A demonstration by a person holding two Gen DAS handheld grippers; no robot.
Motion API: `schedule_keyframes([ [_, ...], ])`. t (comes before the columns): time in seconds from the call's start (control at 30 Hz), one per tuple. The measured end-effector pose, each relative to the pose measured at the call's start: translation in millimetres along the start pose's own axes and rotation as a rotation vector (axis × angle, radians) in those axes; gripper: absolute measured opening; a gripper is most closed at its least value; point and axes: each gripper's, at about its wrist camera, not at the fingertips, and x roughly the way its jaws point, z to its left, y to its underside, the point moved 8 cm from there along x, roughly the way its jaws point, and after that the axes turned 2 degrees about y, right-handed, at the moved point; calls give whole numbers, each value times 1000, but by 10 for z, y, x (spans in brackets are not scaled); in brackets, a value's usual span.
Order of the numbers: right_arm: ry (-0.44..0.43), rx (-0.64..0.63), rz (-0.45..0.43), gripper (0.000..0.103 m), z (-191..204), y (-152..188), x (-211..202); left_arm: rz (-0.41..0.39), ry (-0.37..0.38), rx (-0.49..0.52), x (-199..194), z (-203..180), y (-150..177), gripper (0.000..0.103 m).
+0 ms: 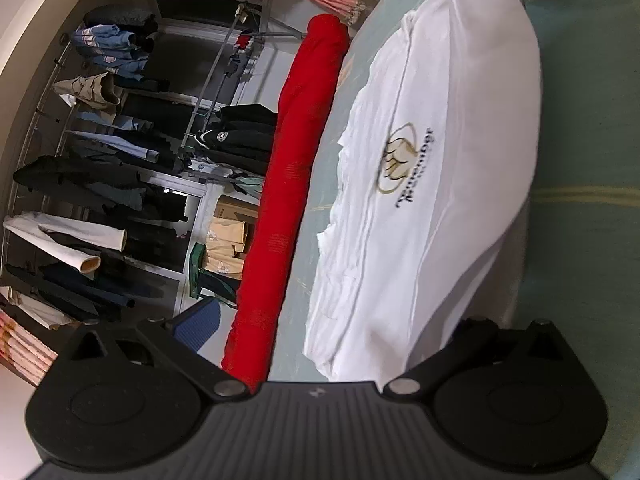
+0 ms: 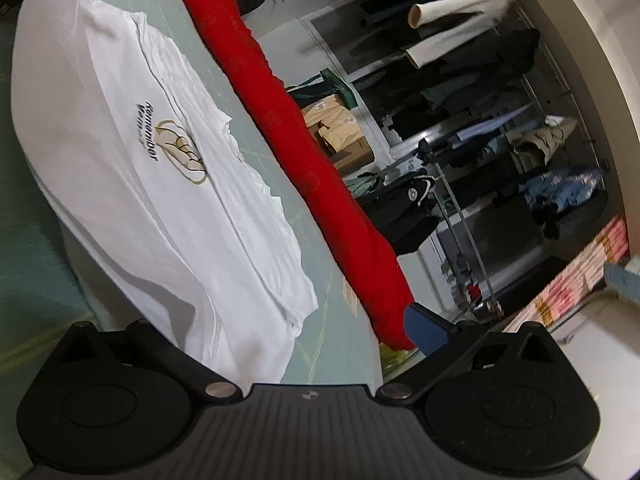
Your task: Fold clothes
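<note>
A pale green tabletop [image 1: 304, 240] fills the middle of both wrist views, with a red rolled cloth [image 1: 288, 184] lying along its far edge. Beyond that edge stands a rack of hanging clothes [image 1: 100, 168], warped by the lens and too dark to sort garment from garment.

On the tabletop lies the white T-shirt [image 1: 452, 168], folded into a long stack with layered edges facing the red roll; its gold-and-black chest logo [image 1: 404, 160] faces up, the smaller lettering too blurred to read. One end of the shirt runs under the gripper bodies and is cut off there.

The left gripper [image 1: 320, 354] shows only one blue-padded finger [image 1: 202, 328], off the table's edge; the other finger's pad is hidden behind the shirt, and the fingers stand wide apart. The right gripper [image 2: 256, 334] is the same — one blue finger [image 2: 426, 330] just beside the roll's end, its mate lost by the white fabric, spread wide. Neither visibly pinches cloth.
</note>
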Motion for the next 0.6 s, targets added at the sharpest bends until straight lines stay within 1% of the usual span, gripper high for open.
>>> schedule_keyframes([
  [0.1,12,-11,-12,103,-57,-64,153,3,-10,3,171,72,2,103],
  [0.27,29,13,-20,103,-203,-164,439,6,-36,-4,461,234,-3,103],
  [0.6,51,14,-28,103,-319,-306,1044,12,-79,-19,1040,483,7,103],
])
